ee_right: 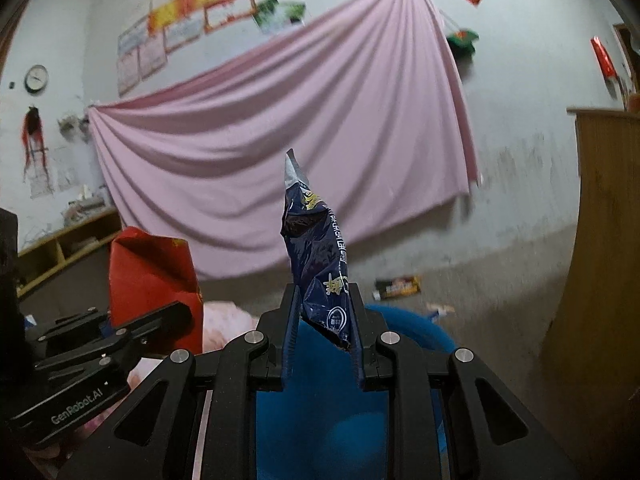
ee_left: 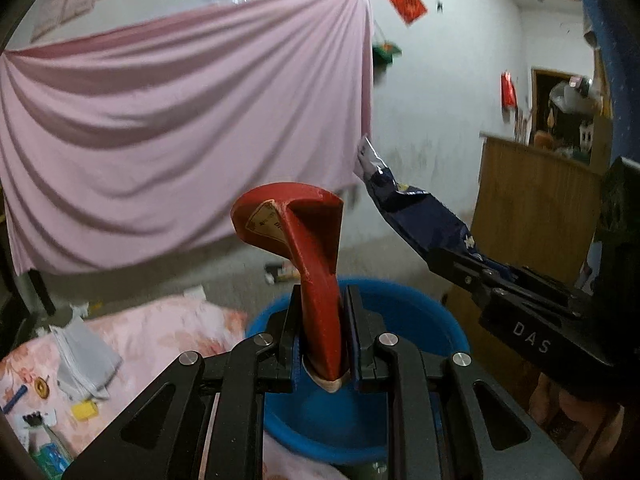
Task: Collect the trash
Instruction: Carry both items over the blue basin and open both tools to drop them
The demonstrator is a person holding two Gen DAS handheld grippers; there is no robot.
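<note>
My left gripper (ee_left: 322, 296) is shut on a flattened red carton (ee_left: 308, 248), held upright above a blue plastic basin (ee_left: 416, 320). My right gripper (ee_right: 324, 296) is shut on a crumpled dark blue snack wrapper (ee_right: 316, 256), also above the basin (ee_right: 408, 324). In the left wrist view the right gripper (ee_left: 436, 256) comes in from the right with the wrapper (ee_left: 404, 208). In the right wrist view the left gripper (ee_right: 176, 312) shows at the left with the red carton (ee_right: 156, 276).
A pink floral bedspread (ee_left: 152, 336) lies left of the basin with papers and small litter (ee_left: 84, 360) on it. More wrappers lie on the floor (ee_right: 400, 286). A wooden cabinet (ee_left: 532, 216) stands at the right. A pink sheet (ee_right: 300, 128) hangs on the wall.
</note>
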